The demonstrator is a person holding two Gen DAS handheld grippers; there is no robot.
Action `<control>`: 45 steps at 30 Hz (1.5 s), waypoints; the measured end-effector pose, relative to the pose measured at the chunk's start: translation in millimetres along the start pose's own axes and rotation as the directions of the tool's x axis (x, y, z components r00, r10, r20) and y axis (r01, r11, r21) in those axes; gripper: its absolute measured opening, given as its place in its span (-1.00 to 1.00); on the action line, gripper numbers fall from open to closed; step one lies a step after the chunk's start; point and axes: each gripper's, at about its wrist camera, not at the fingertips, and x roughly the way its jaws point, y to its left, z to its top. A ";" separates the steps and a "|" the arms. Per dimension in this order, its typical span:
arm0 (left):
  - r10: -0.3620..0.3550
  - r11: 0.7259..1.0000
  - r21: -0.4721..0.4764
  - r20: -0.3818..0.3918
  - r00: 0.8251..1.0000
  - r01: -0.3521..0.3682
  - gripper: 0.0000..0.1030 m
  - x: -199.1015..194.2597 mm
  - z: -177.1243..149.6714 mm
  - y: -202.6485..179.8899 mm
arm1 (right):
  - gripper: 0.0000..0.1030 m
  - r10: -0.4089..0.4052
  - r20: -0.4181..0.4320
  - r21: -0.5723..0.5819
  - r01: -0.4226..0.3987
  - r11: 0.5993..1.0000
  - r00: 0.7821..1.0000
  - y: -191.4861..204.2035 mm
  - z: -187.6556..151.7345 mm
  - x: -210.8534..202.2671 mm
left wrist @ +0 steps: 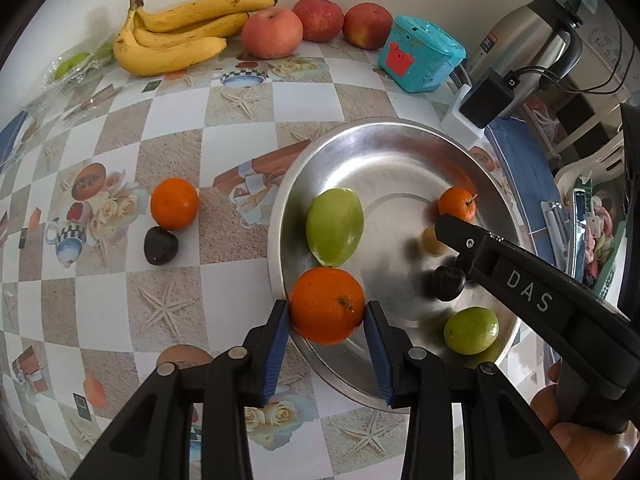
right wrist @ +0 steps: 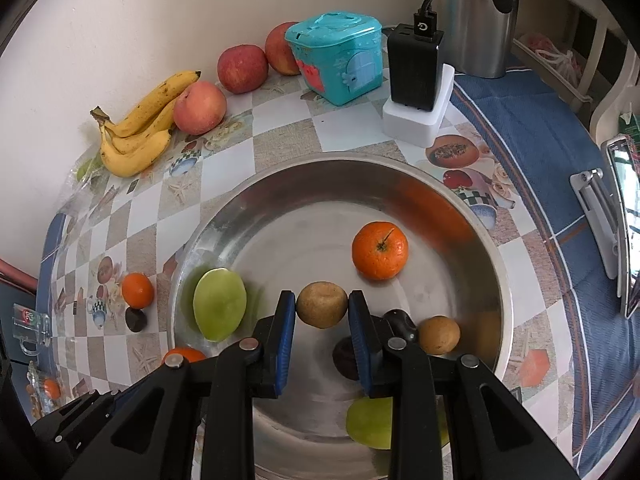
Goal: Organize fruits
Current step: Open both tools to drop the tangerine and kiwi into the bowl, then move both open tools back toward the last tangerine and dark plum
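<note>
Orange mandarin (left wrist: 327,305) glossy, dimpled (green stem scar), clamped between jaws.

Soft daylight, perhaps from right; glare on steel bowl (right wrist: 496,280); fisheye-warped edges.

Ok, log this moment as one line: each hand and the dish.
left gripper: shut on orange at dish rim | right gripper: shut on tan fruit over steel dish | table: orange, dark fruit
</note>
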 end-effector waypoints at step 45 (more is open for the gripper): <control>0.139 0.874 -0.478 0.074 0.988 -0.087 0.42 -44.5 17.9 145.8 | 0.05 0.027 0.058 -0.167 -0.017 0.986 0.998 62.1 0.3 -39.2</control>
